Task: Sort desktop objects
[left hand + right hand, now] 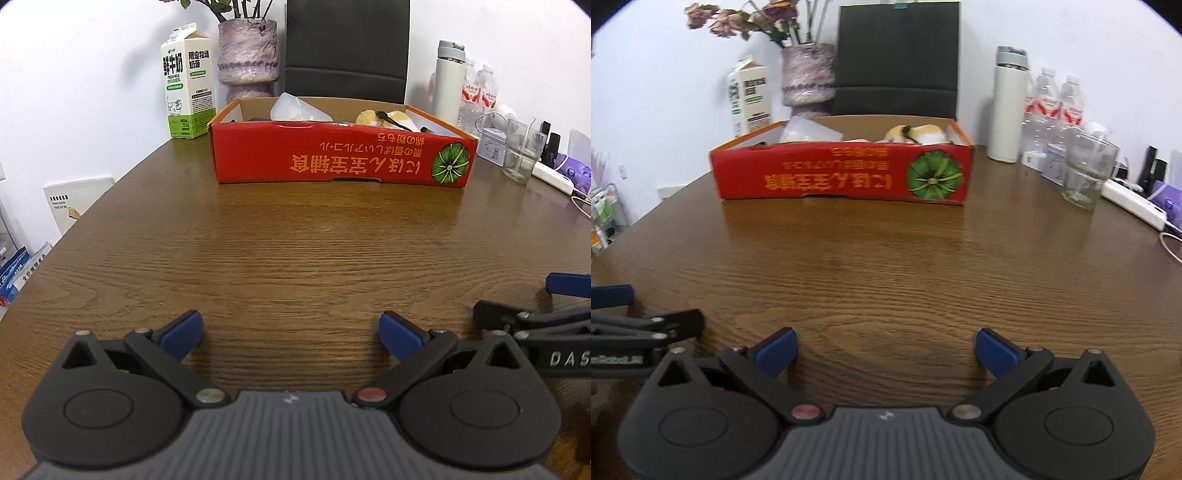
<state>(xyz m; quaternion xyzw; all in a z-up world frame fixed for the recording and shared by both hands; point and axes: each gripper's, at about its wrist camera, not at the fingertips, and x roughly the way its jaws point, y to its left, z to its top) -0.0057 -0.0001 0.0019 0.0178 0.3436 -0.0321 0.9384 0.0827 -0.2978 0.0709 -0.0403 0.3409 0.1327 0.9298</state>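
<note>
A red cardboard box (340, 155) (842, 173) stands at the far side of the wooden table (295, 240) (886, 258). Inside it lie a clear plastic bag (295, 108) (807, 131), a yellow-and-white plush item (384, 117) (916, 133) and other things hidden by its wall. My left gripper (291, 334) hovers low over bare wood near the front, open, nothing between its blue pads. My right gripper (886, 350) is likewise open and empty. Each gripper shows at the edge of the other's view: the right gripper (554, 306), the left gripper (646, 317).
Milk carton (188, 81) (750, 101) and vase (247, 55) (809, 74) stand behind the box at left, a black chair (347, 48) (897, 59) behind it. At right: white thermos (448, 81) (1008, 107), water bottles (1054, 107), glass (522, 149) (1086, 166), power strip (1134, 203).
</note>
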